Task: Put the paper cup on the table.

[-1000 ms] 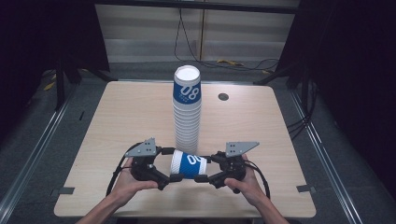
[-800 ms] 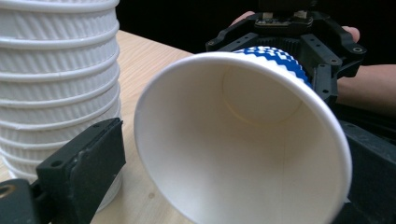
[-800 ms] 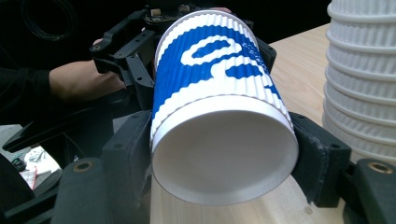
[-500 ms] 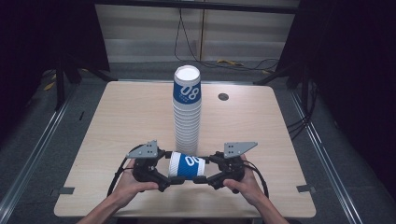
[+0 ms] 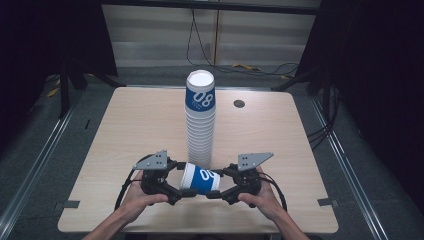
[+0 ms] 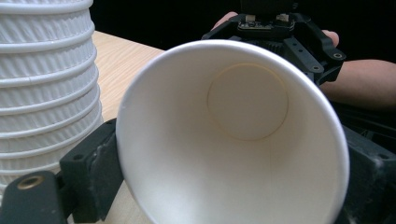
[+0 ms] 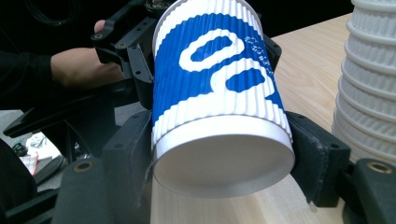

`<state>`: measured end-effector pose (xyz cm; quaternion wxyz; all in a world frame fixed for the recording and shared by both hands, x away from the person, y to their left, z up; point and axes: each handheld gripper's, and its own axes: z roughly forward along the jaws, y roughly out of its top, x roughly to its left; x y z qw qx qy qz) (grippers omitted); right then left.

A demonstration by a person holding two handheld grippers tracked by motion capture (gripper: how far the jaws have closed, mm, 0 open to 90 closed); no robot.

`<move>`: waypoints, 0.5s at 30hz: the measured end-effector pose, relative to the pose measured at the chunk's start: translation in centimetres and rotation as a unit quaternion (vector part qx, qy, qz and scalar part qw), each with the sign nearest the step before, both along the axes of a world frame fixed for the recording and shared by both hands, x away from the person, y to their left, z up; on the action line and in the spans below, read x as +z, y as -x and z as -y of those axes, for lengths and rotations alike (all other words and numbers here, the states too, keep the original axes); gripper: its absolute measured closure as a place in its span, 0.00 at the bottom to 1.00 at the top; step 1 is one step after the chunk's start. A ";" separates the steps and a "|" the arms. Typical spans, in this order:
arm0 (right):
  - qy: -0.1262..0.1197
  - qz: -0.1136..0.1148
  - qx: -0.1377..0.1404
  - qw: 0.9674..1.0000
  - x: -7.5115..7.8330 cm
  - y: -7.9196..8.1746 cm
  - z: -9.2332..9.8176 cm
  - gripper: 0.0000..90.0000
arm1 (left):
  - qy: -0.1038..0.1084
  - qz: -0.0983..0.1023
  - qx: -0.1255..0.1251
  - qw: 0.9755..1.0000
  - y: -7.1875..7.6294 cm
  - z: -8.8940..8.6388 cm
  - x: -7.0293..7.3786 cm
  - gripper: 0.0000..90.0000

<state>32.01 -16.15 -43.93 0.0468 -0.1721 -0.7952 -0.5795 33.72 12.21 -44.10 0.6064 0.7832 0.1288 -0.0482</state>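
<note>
A single paper cup (image 5: pixel 201 178) is lying on its side between the two tools, at the near edge of the wooden desk (image 5: pixel 125 130), directly in front of the tall stack of cups (image 5: pixel 200 120). The cup is ribbed, white with a blue band and white lettering. Its open mouth is facing the left tool (image 5: pixel 181 187) and its closed base is facing the right tool (image 5: pixel 214 185).

The left tool is gripping the cup near the rim: in the left gripper view, black jaws are pressing against both sides of the cup (image 6: pixel 233 135), whose white interior and round bottom are plainly visible (the camera is looking straight into it). The right tool (image 6: pixel 271 32) is showing behind the cup there, with a hand around it.

The right tool is gripping the cup at its base end: in the right gripper view, padded jaws are sitting against both sides of the cup (image 7: pixel 219 102), just above the white base ring. The left tool (image 7: pixel 130 51) is showing beyond it.

The left hand (image 5: pixel 134 197) and right hand (image 5: pixel 261 196) are each holding a tool body, forearms entering from the bottom edge.

The stack is standing upright near the desk's centre, just behind the held cup; whether they are touching cannot be told. A small dark round fitting (image 5: pixel 239 103) is sitting in the desk surface toward the far right.
</note>
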 end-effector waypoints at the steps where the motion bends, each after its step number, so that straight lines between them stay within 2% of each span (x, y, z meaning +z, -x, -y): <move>1: 0.001 0.000 0.000 1.000 0.0 0.0 0.0 0.33 | -0.006 0.001 0.002 1.000 0.0 -0.1 0.1 0.13; 5: 0.012 0.009 0.001 1.000 -0.1 0.1 -0.1 0.32 | -0.005 0.004 -0.011 1.000 -0.1 -0.2 0.2 0.16; 9: 0.031 0.017 0.002 0.999 -0.1 0.2 -0.4 0.31 | 0.000 0.011 -0.011 1.000 0.1 -0.4 0.4 0.18; 13: 0.040 0.025 0.001 0.999 -0.1 0.3 -0.5 0.30 | 0.002 0.009 -0.013 1.000 0.1 -0.4 0.5 0.19; 15: 0.041 0.019 0.001 0.999 -0.1 0.2 -0.6 0.29 | 0.002 0.009 -0.016 1.000 0.1 -0.4 0.5 0.20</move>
